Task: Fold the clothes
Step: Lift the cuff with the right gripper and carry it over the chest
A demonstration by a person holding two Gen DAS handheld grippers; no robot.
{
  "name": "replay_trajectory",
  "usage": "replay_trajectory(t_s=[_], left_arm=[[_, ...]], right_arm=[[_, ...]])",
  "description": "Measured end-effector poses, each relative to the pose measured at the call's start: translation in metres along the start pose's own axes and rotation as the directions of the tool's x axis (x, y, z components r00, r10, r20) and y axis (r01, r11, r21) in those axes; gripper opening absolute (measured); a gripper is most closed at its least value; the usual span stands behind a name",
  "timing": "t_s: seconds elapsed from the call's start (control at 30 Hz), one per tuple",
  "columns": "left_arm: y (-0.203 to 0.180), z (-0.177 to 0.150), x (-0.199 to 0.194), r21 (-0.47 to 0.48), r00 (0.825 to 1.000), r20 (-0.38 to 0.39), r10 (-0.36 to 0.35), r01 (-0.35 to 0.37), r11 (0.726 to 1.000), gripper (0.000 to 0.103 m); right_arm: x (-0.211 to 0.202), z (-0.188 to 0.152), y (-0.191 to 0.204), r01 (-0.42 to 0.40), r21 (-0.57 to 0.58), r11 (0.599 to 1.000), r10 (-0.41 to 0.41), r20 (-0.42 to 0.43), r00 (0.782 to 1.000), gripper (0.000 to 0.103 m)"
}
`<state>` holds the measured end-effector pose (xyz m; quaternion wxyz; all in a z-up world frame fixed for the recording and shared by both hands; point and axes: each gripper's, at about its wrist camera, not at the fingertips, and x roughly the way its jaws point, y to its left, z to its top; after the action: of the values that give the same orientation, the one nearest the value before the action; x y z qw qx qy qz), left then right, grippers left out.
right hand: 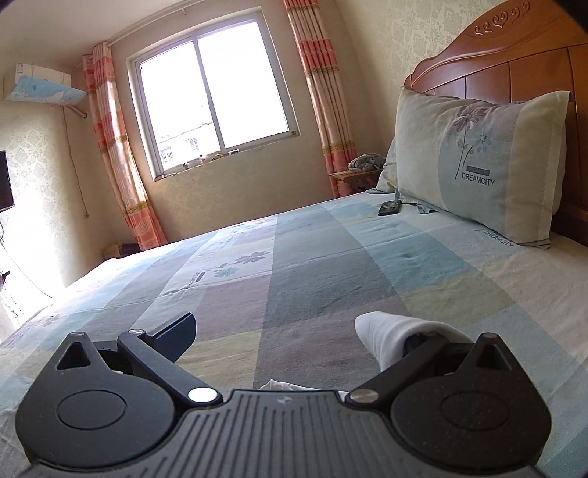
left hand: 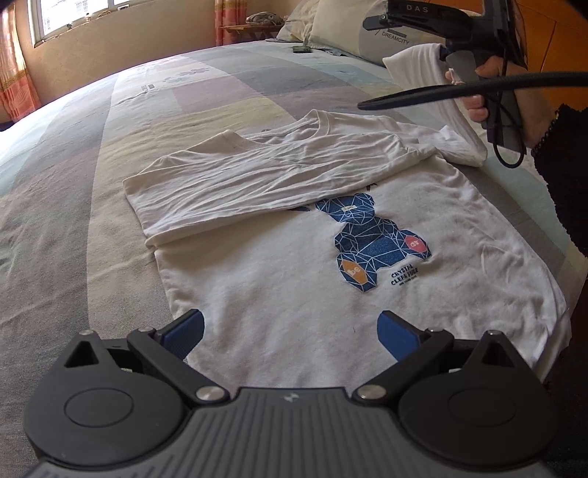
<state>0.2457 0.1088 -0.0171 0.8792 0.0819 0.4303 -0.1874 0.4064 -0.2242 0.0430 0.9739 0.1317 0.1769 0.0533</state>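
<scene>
Patchwork bedsheet [right hand: 312,264] under window [right hand: 213,95] bears white T-shirt [left hand: 294,257]; both tools' fingers apart.

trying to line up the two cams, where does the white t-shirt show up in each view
Left wrist view: the white t-shirt fills the centre, spread on the bed, one side folded over, its far sleeve lifted at upper right by the right gripper.
Right wrist view: only a bit of its white cloth shows at lower right, draped over one of the fingers.
Shared landmark: the DREAMCITY pillow.
</scene>
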Motion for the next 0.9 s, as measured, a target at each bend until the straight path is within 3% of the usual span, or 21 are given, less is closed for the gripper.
replay_trajectory(t_s=[0.37, 0.9], left_arm=[[0.005, -0.012, -0.002, -0.031, 1.000, -0.023, -0.006, 0.005, 1.000, 0.100], [0.010, -0.023, -0.004, -0.055, 0.999, -0.040, -0.015, 0.013, 0.998, 0.100]], right_arm=[[0.025, -0.007, 0.059, -0.135, -0.009, 0.991, 0.134, -0.033, 0.990, 0.103], [0.043, -0.028, 0.119, -0.252, -0.027, 0.967, 0.248, -0.105, 0.963, 0.103]])
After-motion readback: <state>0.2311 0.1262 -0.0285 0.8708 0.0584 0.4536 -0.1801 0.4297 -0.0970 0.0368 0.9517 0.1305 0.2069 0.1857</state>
